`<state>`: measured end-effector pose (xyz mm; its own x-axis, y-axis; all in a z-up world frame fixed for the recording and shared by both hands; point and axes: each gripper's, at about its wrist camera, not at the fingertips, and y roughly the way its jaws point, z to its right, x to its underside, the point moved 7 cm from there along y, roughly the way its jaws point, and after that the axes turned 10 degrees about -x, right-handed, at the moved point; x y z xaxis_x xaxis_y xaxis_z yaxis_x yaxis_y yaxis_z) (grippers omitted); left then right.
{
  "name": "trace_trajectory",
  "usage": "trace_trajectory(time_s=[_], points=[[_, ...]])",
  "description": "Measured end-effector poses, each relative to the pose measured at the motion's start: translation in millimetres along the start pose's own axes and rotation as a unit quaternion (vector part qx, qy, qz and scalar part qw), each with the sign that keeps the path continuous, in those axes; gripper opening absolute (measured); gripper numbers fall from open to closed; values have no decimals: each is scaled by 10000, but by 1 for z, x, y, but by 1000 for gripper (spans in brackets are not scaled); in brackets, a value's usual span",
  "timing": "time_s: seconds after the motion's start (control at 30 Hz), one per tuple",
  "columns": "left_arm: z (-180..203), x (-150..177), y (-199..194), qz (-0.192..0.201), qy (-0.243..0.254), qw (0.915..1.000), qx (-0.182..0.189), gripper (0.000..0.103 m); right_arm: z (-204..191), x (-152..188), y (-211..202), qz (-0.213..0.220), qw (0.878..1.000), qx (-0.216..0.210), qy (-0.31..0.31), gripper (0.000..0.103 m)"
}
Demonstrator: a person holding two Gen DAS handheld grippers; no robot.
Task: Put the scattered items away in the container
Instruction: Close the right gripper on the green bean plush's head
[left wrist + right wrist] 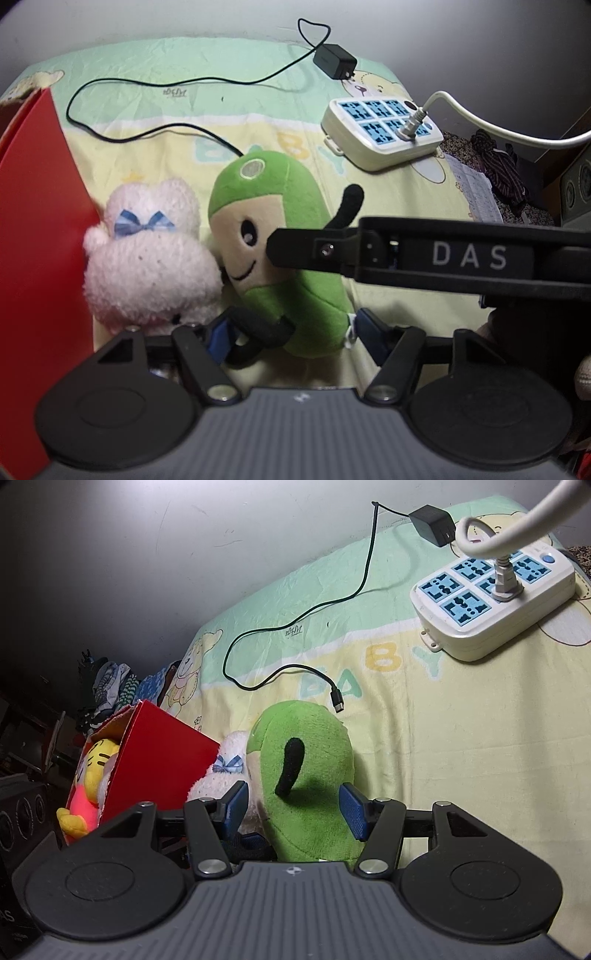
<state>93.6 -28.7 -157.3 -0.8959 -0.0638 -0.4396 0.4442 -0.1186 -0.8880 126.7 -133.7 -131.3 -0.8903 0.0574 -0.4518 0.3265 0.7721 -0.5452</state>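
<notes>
The red box [33, 229] is cut off by the left edge in the left wrist view; its inside isn't seen there. The green plush toy [273, 236] is partly covered by the right gripper [273, 245] & its base is hidden behind the left gripper [288, 332]. The white cable [532, 520] is cut at the top edge. The pink plush [221, 775] is mostly hidden in the right wrist view. Pad contact w/ the green toy can't be told.

Left gripper [290, 332], right gripper [293, 805] half-open
</notes>
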Motion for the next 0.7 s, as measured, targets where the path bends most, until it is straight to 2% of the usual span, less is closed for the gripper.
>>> trace_trajectory(time_s=[0.13, 0.37, 0.7], points=[[1, -2, 7, -93, -31, 9999, 119, 64, 10, 1, 7, -57, 9997, -138, 198, 58], [16, 2, 1, -67, 359, 9993, 77, 62, 22, 7, -9, 145, 9965, -398, 719, 50], [47, 42, -23, -270, 1016, 9938, 356, 62, 26, 42, -49, 248, 9892, -456, 1373, 50]])
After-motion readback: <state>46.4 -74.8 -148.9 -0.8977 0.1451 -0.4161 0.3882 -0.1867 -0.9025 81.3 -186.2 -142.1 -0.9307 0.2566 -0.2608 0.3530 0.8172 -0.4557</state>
